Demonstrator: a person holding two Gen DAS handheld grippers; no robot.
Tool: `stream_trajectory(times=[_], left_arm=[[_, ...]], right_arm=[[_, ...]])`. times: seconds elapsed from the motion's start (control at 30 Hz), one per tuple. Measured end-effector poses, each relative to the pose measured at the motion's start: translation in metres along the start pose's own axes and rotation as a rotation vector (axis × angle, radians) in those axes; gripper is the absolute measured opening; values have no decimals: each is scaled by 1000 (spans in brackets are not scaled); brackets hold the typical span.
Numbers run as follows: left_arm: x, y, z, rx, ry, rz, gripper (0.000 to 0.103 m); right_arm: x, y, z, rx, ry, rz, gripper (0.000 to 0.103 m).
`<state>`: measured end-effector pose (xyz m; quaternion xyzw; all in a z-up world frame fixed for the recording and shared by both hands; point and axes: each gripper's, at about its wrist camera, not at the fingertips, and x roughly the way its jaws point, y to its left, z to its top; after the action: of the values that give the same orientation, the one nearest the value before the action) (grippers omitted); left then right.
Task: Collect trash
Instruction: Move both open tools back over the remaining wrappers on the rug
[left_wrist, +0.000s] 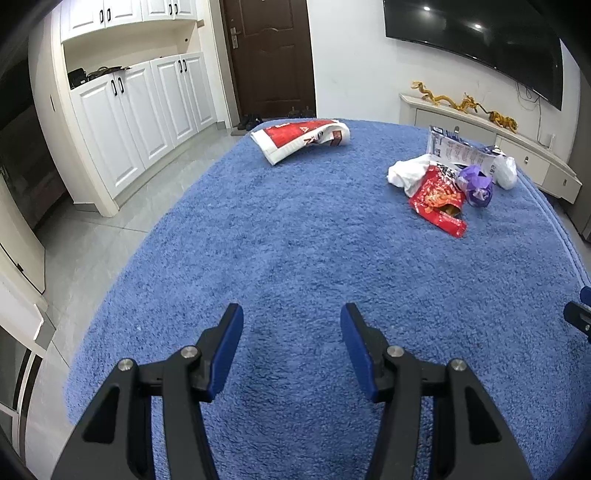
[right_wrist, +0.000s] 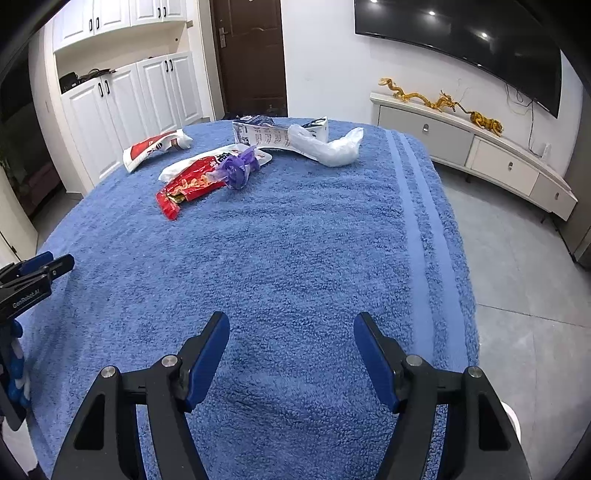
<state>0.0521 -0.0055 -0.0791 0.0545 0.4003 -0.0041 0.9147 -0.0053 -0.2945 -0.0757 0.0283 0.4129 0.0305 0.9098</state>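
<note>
Trash lies at the far side of a blue towel (left_wrist: 295, 258) (right_wrist: 295, 240). A red snack wrapper (left_wrist: 437, 205) (right_wrist: 188, 184), a purple crumpled wrapper (left_wrist: 478, 188) (right_wrist: 238, 168), a white crumpled bag (left_wrist: 406, 171) (right_wrist: 340, 147) and a white printed packet (left_wrist: 454, 147) (right_wrist: 262, 134) form one heap. A red-and-white bag (left_wrist: 299, 138) (right_wrist: 155, 147) lies apart to the left. My left gripper (left_wrist: 291, 321) hovers open over bare towel near the front. My right gripper (right_wrist: 291, 328) also stands open, with nothing between its fingers.
White cabinets (left_wrist: 140, 110) line the left wall, with a brown door (left_wrist: 269, 51) beyond the table. A low white sideboard (right_wrist: 480, 147) with golden figurines stands at the right under a wall television (right_wrist: 461, 44). Grey tiled floor (right_wrist: 524, 277) surrounds the table.
</note>
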Motion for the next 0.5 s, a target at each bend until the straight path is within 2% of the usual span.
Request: stream_trajectory(times=[0.13, 0.33, 0.5], left_arm=[[0, -1, 0, 11, -6, 3, 53], [1, 4, 0, -25, -10, -5, 53], [5, 3, 0, -53, 18, -71, 53]], right_arm=[[1, 0, -2, 6, -10, -6, 68], [4, -3, -2, 9, -9, -15, 68], [4, -5, -2, -26, -5, -62, 70]])
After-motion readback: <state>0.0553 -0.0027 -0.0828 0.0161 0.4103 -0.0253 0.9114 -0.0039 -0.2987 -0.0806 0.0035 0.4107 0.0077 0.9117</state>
